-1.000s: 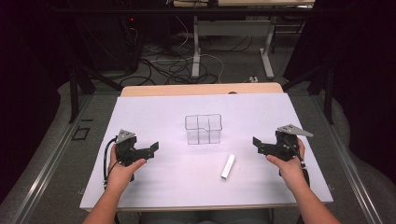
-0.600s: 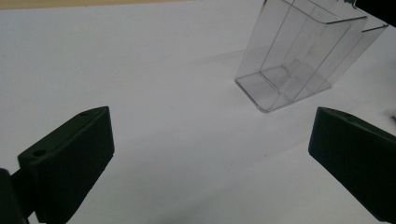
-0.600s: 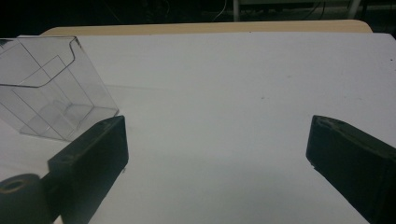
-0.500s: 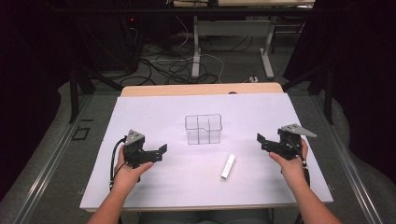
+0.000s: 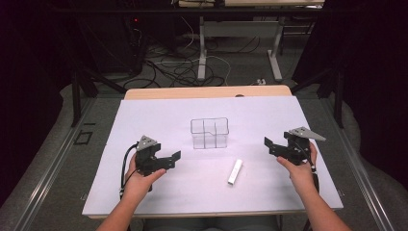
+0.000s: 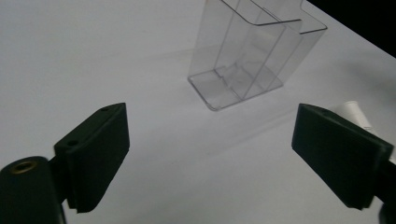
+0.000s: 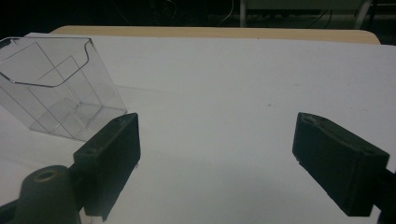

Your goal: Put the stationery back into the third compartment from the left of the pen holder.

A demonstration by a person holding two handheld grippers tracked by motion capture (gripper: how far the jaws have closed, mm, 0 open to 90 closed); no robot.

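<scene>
A clear plastic container (image 5: 209, 133) with inner dividers stands upright at the middle of the white tabletop (image 5: 159, 115). A white cylinder (image 5: 235, 172) lies flat in front of it, a little to the right. My left gripper (image 5: 173, 160) is held open left of both, its jaws pointing right towards them. In the left gripper view (image 6: 210, 154) the container (image 6: 252, 51) lies ahead and the cylinder's end (image 6: 352, 112) peeks out behind the right jaw. My right gripper (image 5: 269, 146) hovers open to the right of the container. In the right gripper view (image 7: 217, 158) the container (image 7: 56, 88) sits at the left.
The white sheet covers a wooden table whose far edge (image 5: 207, 91) shows bare. Beyond it are table legs (image 5: 202, 48) and loose cables (image 5: 173, 67) on the floor. Bare tabletop surrounds the container on all sides.
My left gripper has moved right, towards the middle of the table. The right gripper has barely shifted. Container and cylinder lie where they were.
</scene>
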